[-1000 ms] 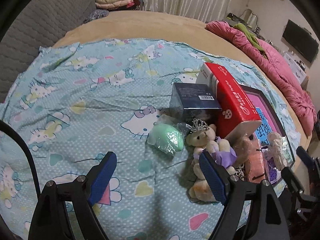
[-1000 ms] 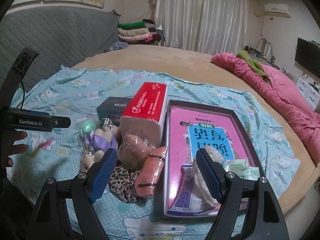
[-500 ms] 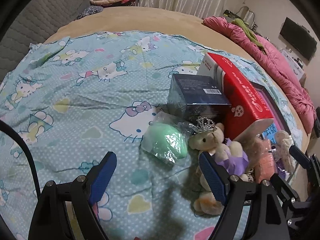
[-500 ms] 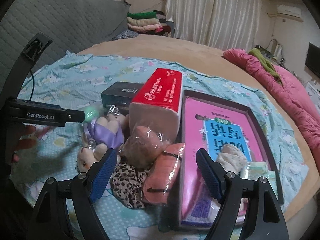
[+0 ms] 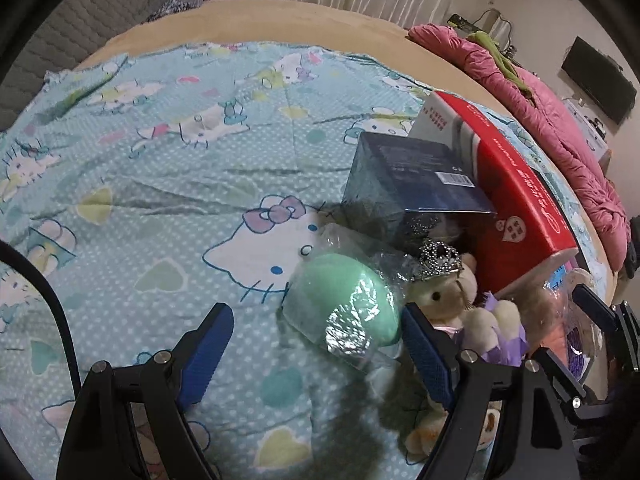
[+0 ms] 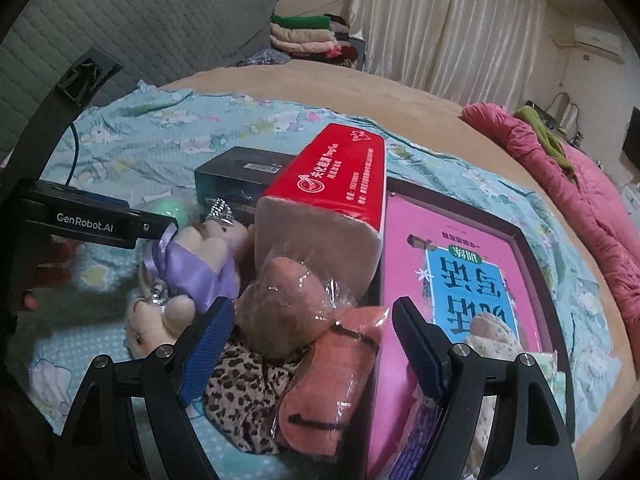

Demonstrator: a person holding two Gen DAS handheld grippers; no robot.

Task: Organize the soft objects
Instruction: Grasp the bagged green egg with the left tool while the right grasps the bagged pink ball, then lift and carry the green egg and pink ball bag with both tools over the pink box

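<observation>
Left wrist: left gripper (image 5: 316, 354) jaws apart, empty | teddy bear (image 5: 444, 294) half hidden | Right wrist: right gripper (image 6: 312, 344) jaws apart, empty | tray (image 6: 524, 240) cut off below

- Left wrist view: the bed is seen steeply from above, along two blue-padded fingers (image 5: 212, 354) at the lower edge; a green wrapped ball (image 5: 344, 312) is shown close, at centre.
- Right wrist view: a shallower downward look is taken, close over a peach wrapped bundle (image 6: 334, 376) at lower centre.
- Shared by both views: the red tissue pack (image 5: 516, 204) (image 6: 340, 184), the dark box (image 5: 408, 176) (image 6: 236, 178) and the crowned teddy bear (image 5: 444, 288) (image 6: 192, 264).
</observation>
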